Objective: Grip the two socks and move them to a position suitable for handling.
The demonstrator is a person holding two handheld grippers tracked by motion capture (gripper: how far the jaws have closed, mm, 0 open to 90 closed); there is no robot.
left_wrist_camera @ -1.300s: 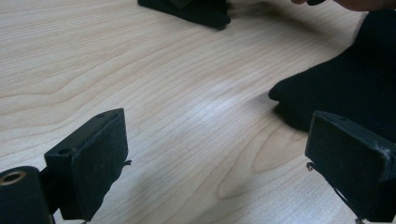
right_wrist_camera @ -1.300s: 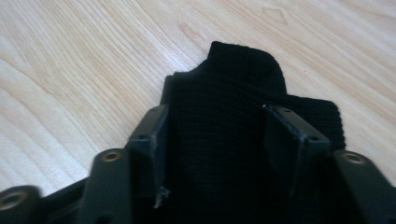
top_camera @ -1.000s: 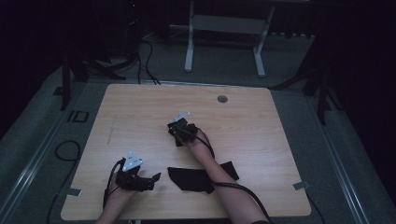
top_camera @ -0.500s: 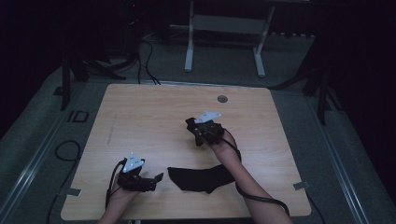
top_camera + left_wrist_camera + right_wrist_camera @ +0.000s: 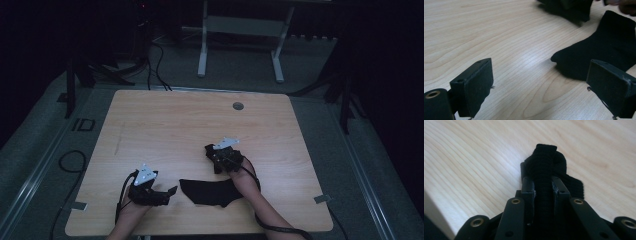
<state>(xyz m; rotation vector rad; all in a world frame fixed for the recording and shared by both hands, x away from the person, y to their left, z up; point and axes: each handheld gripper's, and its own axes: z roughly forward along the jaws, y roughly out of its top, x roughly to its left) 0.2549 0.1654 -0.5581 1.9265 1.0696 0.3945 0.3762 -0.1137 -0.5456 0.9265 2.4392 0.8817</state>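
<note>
A black sock (image 5: pixel 210 191) lies flat near the front edge of the wooden table (image 5: pixel 170 125); in the left gripper view its toe end (image 5: pixel 599 50) points toward me. My left gripper (image 5: pixel 167 195) (image 5: pixel 544 82) rests just left of it, open, with bare wood between the jaws. My right gripper (image 5: pixel 223 159) (image 5: pixel 543 182) hovers behind the flat sock, shut on a second, bunched black sock (image 5: pixel 546 157) of ribbed knit. Those jaws have just eased open a touch, with the fabric still pinched between them.
A round grey cable hole (image 5: pixel 238 106) sits near the table's far edge. Cables trail from both grippers off the front edge. On the dark floor behind the table stands a white metal frame (image 5: pixel 240 30).
My right gripper has carried the bunched sock rightward and then nearer to the front, ending close behind the flat sock. The left gripper has stayed put.
</note>
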